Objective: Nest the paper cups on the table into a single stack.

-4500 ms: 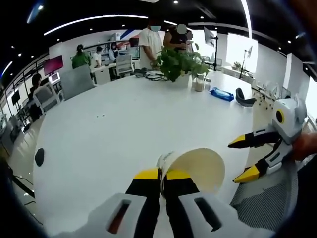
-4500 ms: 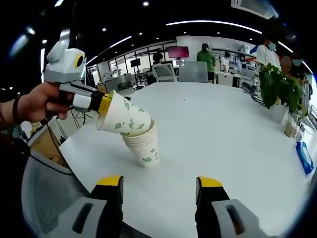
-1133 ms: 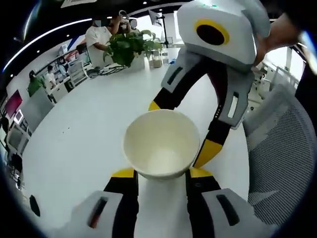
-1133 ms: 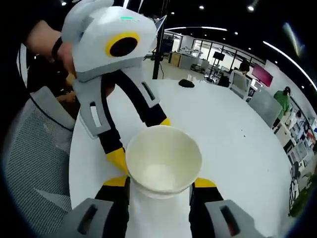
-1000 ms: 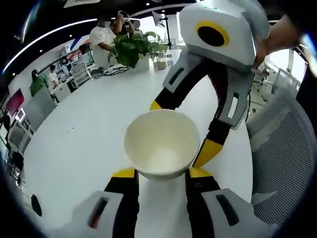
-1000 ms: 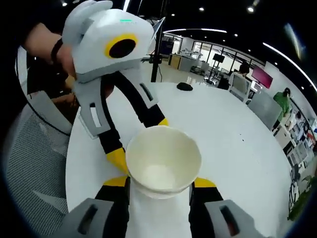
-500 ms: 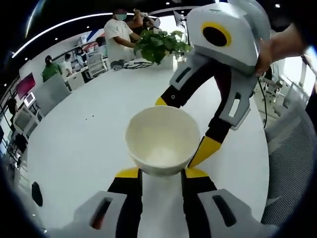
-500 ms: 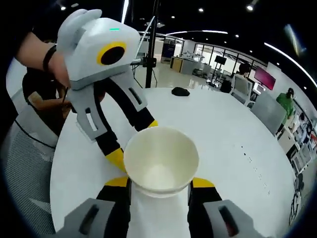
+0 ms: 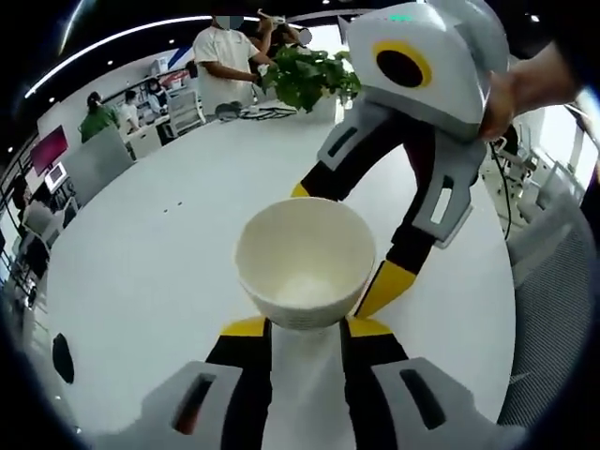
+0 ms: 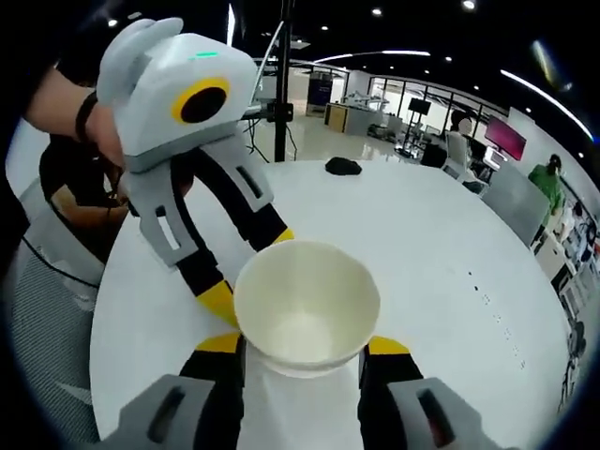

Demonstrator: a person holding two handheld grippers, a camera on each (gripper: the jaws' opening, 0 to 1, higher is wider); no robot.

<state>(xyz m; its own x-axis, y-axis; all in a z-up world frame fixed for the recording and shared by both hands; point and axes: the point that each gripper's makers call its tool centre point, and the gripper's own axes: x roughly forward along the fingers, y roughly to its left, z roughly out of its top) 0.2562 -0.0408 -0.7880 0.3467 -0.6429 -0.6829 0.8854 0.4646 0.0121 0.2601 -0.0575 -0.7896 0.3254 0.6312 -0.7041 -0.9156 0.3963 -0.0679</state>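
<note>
A stack of white paper cups [image 9: 305,262] points its open mouth at the camera in the left gripper view. My left gripper [image 9: 307,326] is shut on the stack's sides, yellow tips touching it just under the top rim. My right gripper [image 9: 342,238] comes in from the upper right, its jaws flanking the same stack from the far side. In the right gripper view the same stack [image 10: 306,300] sits between my right gripper's [image 10: 300,344] jaws, which press on its sides. Opposite it, held by a hand, is the left gripper [image 10: 249,268]. The stack's base is hidden.
The round white table [image 9: 159,244] spreads behind the stack. A potted plant [image 9: 309,75] and standing people are at its far edge. A small black object [image 10: 343,167] lies on the table. Mesh chairs [image 9: 553,309] stand beside the table edge, and a person [image 10: 66,178] sits nearby.
Earlier the left gripper held one cup over the stack on the table while the right stood open. Over the last second both stay closed around the stack; both views have shifted slightly.
</note>
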